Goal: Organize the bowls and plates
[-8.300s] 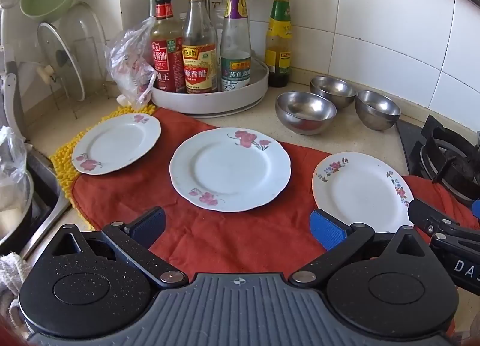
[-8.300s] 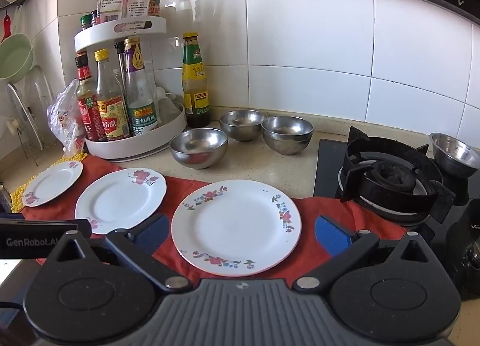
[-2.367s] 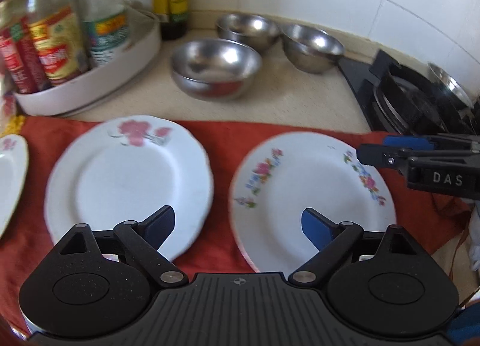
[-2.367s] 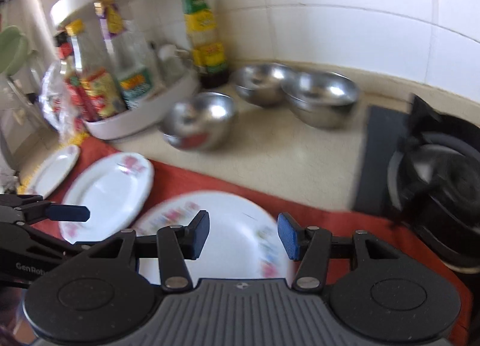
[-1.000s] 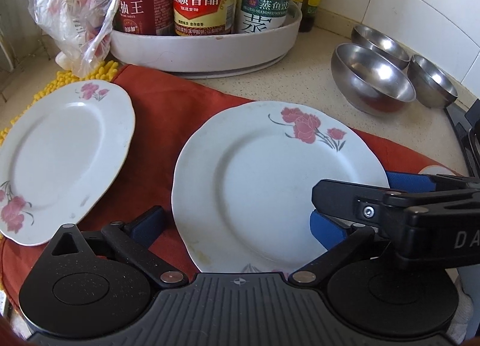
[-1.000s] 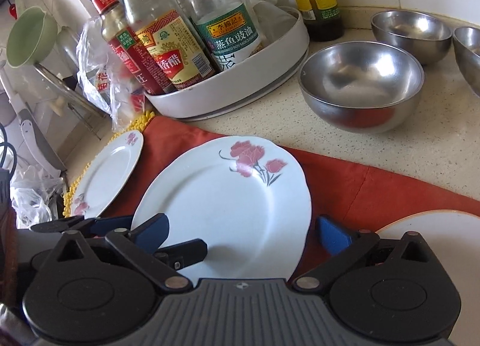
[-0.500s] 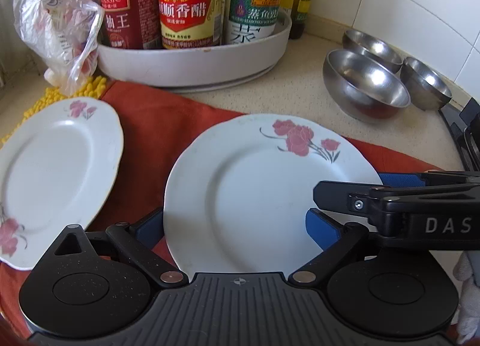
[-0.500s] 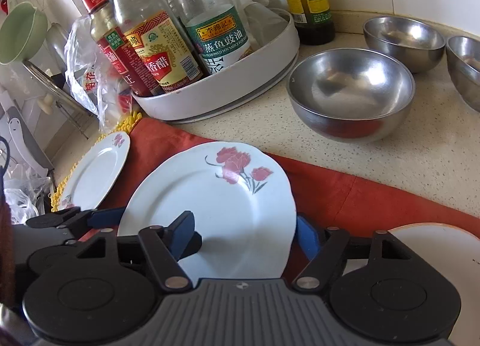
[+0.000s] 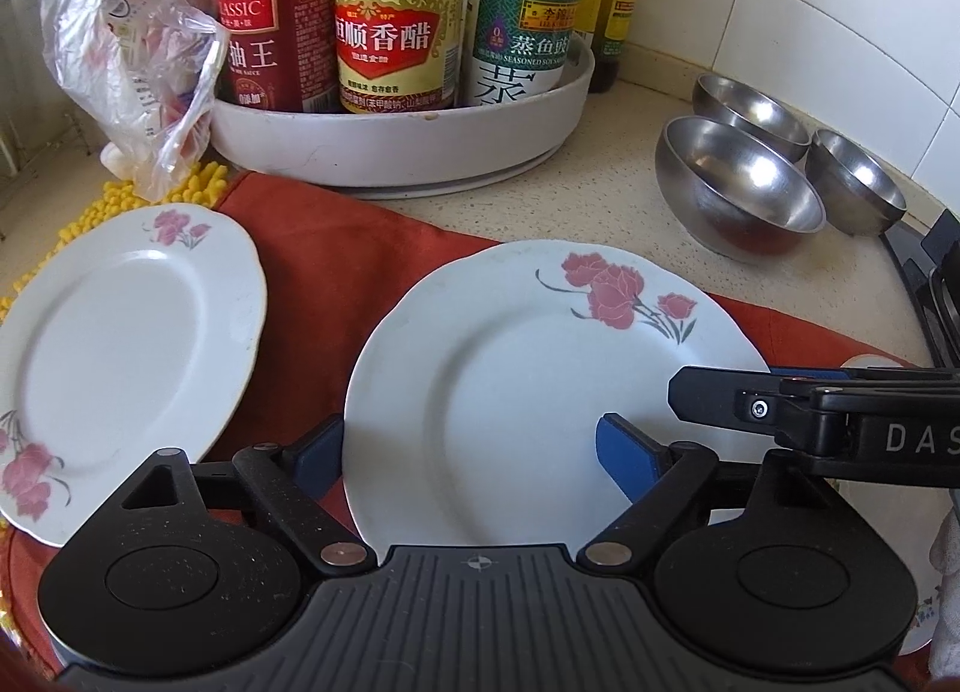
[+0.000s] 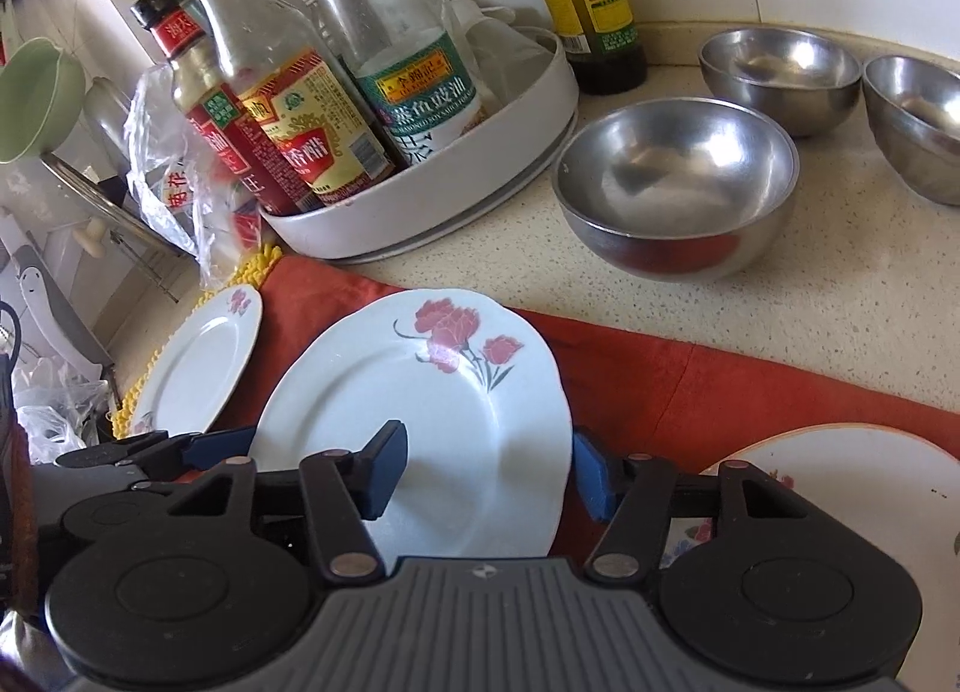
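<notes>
A white plate with red flowers [image 9: 510,380] lies on the red cloth [image 9: 360,248]; it also shows in the right wrist view [image 10: 432,410]. My left gripper [image 9: 474,458] straddles its near left rim, one pad under the edge, one over the plate, jaws still apart. My right gripper [image 10: 486,470] straddles its right rim the same way and shows in the left wrist view [image 9: 780,398]. A smaller flowered plate [image 9: 114,350] lies to the left. A third plate [image 10: 840,488] lies to the right. Three steel bowls [image 10: 672,182] stand behind.
A white turntable tray [image 9: 408,134] with sauce bottles [image 9: 390,8] stands behind the plates. A plastic bag [image 9: 132,50] and a yellow mat [image 9: 120,200] are at the left. The stove edge [image 9: 936,284] is at the right.
Both grippers have closed in on the middle plate; the right gripper's jaws have narrowed around its right rim, and the left gripper's pads now straddle its left rim.
</notes>
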A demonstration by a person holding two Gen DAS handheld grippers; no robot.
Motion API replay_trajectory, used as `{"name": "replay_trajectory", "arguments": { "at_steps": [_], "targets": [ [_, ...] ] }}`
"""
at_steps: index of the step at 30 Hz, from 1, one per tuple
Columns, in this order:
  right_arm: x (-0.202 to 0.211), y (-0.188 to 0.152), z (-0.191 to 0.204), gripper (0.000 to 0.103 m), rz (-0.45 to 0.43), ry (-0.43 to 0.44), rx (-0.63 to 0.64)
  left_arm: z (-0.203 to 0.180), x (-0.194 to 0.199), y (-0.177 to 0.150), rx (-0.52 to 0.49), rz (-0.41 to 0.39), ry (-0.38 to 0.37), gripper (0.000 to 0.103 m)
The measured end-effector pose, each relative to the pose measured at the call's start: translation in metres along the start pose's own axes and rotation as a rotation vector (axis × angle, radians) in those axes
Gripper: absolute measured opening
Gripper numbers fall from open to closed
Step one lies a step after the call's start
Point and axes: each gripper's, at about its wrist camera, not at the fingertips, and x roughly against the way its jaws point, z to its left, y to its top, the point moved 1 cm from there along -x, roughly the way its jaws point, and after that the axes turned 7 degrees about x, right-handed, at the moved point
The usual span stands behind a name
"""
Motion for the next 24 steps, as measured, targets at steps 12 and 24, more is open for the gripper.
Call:
{"name": "replay_trajectory", "arguments": {
  "at_steps": [12,24],
  "targets": [
    [0.009,0.000,0.004,0.060,-0.032,0.016,0.011,-0.002,0.012,0.001,0.002,-0.032,0.015,0.091],
    [0.027,-0.005,-0.003,0.060,-0.079,0.007,-0.039,-0.015,0.024,0.004,-0.037,-0.065,0.006,0.091]
  ]
}}
